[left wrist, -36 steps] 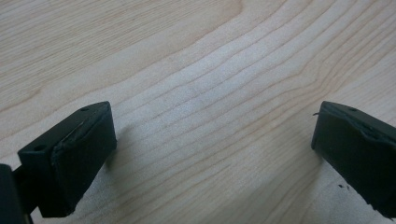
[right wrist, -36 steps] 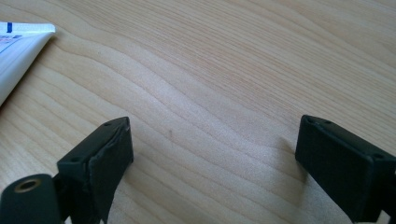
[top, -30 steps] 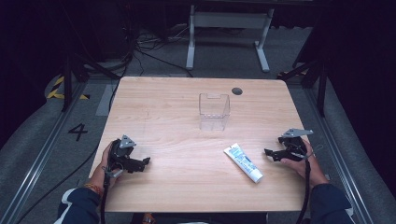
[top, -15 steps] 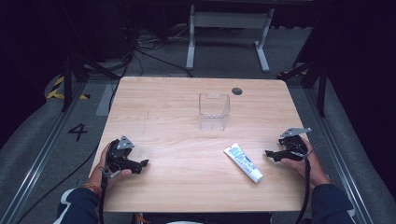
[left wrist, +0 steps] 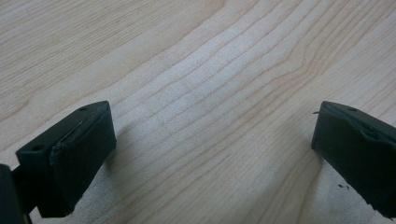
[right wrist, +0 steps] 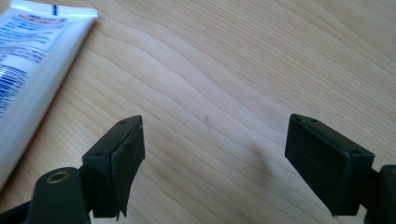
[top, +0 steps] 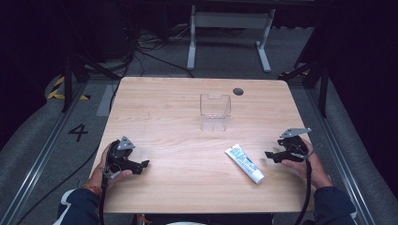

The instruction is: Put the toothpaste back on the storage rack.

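Now, lining up on the toothpaste tube (top: 244,163).
My right tongs (top: 271,155), just beside the tube, have just been narrowing on nothing; I should straddle its middle squarely. Left tongs (top: 143,165) rest apart, well off on the bench (top: 173,117).

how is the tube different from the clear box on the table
The tube is white with blue print and opaque; the clear box is see-through. The tube lies flat and slanted near the table's front, by the right gripper; the box stands upright near the middle, farther back. The tube is long and slim; the box is squarish and taller. Both rest on the table, touched by neither gripper.
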### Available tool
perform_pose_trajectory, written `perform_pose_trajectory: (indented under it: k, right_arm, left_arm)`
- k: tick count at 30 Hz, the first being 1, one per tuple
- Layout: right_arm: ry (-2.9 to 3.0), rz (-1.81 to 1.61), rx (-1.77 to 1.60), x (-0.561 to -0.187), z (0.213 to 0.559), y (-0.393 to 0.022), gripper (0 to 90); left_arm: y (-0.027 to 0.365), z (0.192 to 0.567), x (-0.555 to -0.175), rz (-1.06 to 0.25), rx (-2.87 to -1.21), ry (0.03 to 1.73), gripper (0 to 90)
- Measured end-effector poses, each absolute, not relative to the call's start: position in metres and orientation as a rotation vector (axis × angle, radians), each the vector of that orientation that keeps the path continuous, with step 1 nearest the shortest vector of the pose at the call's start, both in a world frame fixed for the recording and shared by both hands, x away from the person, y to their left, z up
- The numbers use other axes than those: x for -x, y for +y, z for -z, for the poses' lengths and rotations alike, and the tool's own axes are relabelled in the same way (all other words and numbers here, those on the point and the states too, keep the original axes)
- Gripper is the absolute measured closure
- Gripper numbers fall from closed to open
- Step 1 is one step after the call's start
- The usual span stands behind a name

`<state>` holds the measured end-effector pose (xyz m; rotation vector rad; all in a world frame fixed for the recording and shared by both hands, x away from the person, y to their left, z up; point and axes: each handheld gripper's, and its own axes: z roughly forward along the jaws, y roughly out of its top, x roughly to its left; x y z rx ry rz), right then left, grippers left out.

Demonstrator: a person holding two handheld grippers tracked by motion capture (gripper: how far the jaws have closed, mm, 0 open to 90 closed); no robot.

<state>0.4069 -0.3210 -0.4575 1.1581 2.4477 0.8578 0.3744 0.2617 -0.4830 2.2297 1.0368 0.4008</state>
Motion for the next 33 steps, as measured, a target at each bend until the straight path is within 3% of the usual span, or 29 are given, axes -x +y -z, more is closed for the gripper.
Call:
perform_pose_trajectory:
  k: [33]
  right_arm:
    - [2.567, -0.911, -0.984, -0.384, 0.433, -0.261, 23.7]
  left_arm:
    - [0.262, 0.483, -0.374, -0.399, -2.228, 1.037, 0.1]
